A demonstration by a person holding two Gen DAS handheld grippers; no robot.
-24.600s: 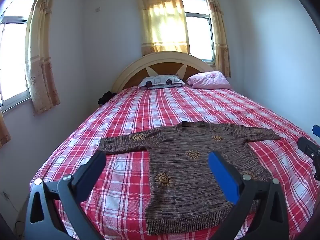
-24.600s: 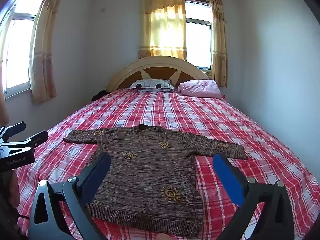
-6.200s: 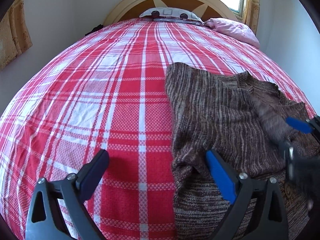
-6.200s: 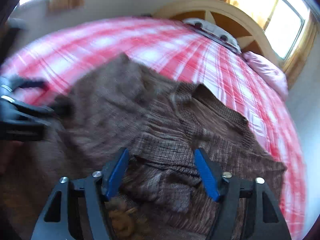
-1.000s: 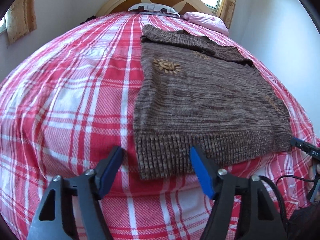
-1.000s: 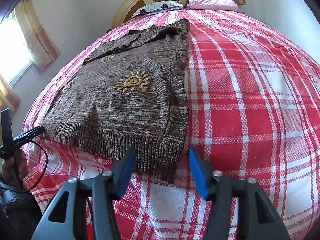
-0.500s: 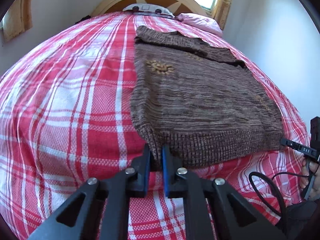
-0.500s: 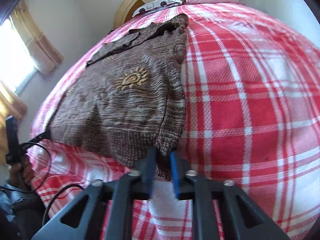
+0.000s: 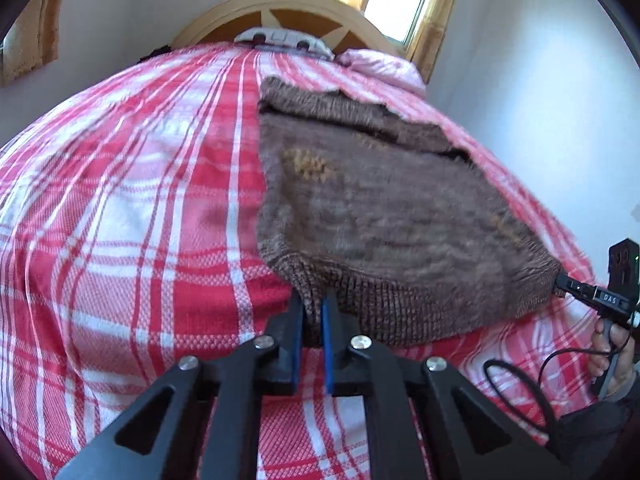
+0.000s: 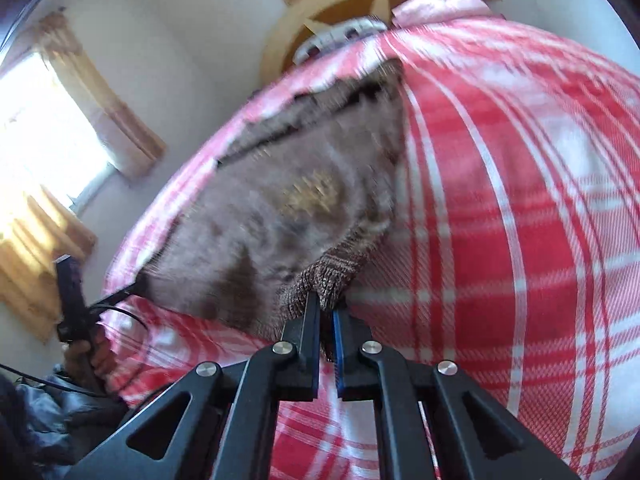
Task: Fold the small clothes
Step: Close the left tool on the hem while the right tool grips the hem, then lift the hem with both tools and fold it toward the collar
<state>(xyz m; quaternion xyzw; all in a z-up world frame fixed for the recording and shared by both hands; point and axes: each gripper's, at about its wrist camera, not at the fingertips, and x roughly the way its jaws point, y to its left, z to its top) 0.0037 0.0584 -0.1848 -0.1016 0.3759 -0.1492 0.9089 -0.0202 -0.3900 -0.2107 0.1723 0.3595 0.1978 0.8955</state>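
Observation:
A brown knit sweater with yellow sun motifs lies on the red plaid bed, its sleeves folded in over the body. My left gripper is shut on the left corner of its ribbed hem. My right gripper is shut on the right hem corner, which is lifted off the bed. The right gripper also shows at the right edge of the left wrist view, and the left one at the left of the right wrist view. The sweater is motion-blurred there.
The red plaid bedspread covers the whole bed. A wooden headboard, a grey-white pillow and a pink pillow are at the far end. Curtained windows and white walls surround the bed.
Both grippers went from open at the hem to shut on its two corners. The hem is now rising off the bed, and both views tilt and blur.

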